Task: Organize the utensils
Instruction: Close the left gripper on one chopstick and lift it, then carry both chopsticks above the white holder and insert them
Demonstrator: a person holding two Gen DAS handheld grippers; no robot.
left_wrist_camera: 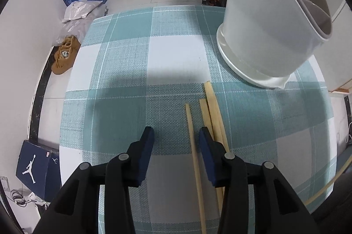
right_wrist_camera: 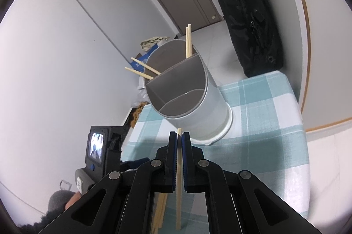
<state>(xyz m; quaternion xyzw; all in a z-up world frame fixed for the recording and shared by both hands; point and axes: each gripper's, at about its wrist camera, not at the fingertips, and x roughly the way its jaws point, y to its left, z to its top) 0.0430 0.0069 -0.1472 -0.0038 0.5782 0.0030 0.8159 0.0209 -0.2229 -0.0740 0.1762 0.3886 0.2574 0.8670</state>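
Checked cloth (left_wrist_camera: 176,58): R gripper (right_wrist_camera: 180,139) pinches chopstick (right_wrist_camera: 178,190).

**My two grippers, up close**

My left gripper (left_wrist_camera: 176,135) has glossy black plastic linkage arms, each pinned with round silver rivets, ending in flat fingers (left_wrist_camera: 146,150) faced with dark blue pads. My right gripper (right_wrist_camera: 179,141) matches it: the same black angular links, silver pivot pins and blue-edged pads (right_wrist_camera: 174,159) lining narrow black fingers.
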